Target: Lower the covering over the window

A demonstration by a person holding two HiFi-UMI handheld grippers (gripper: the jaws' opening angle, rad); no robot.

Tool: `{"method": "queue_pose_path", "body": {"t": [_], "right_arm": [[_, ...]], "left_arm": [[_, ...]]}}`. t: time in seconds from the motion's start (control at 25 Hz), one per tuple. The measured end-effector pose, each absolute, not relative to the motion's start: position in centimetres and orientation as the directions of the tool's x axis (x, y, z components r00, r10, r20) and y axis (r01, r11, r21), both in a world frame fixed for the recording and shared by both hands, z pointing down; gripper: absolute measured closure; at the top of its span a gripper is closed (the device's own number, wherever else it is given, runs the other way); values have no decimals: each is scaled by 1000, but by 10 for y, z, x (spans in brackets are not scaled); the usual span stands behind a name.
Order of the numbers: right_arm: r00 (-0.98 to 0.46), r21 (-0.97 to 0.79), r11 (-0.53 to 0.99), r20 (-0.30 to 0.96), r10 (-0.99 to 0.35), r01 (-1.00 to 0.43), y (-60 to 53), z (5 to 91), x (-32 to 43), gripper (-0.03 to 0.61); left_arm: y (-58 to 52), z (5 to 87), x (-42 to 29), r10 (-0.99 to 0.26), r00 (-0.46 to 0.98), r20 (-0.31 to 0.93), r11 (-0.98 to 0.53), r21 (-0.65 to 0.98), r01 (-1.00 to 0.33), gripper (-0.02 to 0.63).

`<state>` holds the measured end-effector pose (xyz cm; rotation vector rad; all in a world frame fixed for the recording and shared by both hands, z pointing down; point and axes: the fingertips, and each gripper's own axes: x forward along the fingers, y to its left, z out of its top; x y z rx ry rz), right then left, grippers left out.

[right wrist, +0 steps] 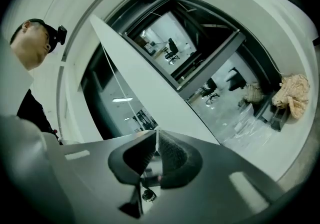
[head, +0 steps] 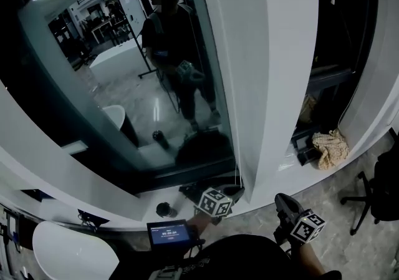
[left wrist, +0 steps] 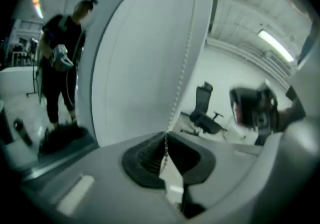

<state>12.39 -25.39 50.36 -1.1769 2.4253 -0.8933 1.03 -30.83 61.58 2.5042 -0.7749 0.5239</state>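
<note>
**Head view.** One white blind [head: 234, 54] hangs at the window beside the dark glass [head: 93, 104], and its lower end comes down just above the left gripper [head: 227, 194]. The right gripper [head: 285, 205] sits well apart to the right. The jaws of both face away from the camera, and the bead chain is too thin to follow here. The bottom edge cuts off both forearms. One cloth [head: 329, 148] lies on the ledge and one office chair [head: 368, 201] is cropped at the right edge. The glass mirrors one person [head: 174, 42].

**Left gripper view.** The jaws are closed on one bead chain [left wrist: 182, 73], which runs up from between the pads along the edge of the blind [left wrist: 145, 58]. The right gripper [left wrist: 255, 108] is only a blur (its jaws cannot be read from here). One office chair [left wrist: 205, 113] stands behind.

**Right gripper view.** The jaws are drawn together to a hairline slit, and nothing can be made out between them. The blind [right wrist: 145, 78] crosses the frame as a slanted white band. One thin cord [right wrist: 106, 63] shows against the glass. The cloth [right wrist: 292, 93] lies at right.
</note>
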Motion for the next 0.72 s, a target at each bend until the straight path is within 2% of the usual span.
{"method": "queue_pose_path", "body": {"t": [0.04, 0.12, 0.28, 0.44, 0.6, 0.72], "right_arm": [[-634, -634, 502, -24, -773, -588, -257, 492, 117, 554], [-671, -588, 584, -92, -736, -560, -265, 457, 99, 538], [-737, -446, 752, -253, -626, -485, -279, 361, 60, 509], [-773, -315, 850, -365, -520, -423, -283, 275, 25, 480], [-806, -178, 894, -387, -448, -411, -277, 220, -5, 456], [-820, -113, 894, -362, -443, -433, -277, 199, -24, 456]], "left_arm": [[-277, 658, 9, -356, 749, 559, -721, 346, -601, 601], [-232, 707, 4, -299, 737, 606, -695, 391, -604, 601], [-209, 714, 0, -339, 754, 563, -662, 426, -616, 601], [-205, 709, -7, -359, 744, 564, -661, 409, -629, 601], [-200, 709, -14, -383, 736, 558, -647, 407, -645, 601], [-196, 708, -14, -382, 742, 551, -647, 413, -641, 600]]}}
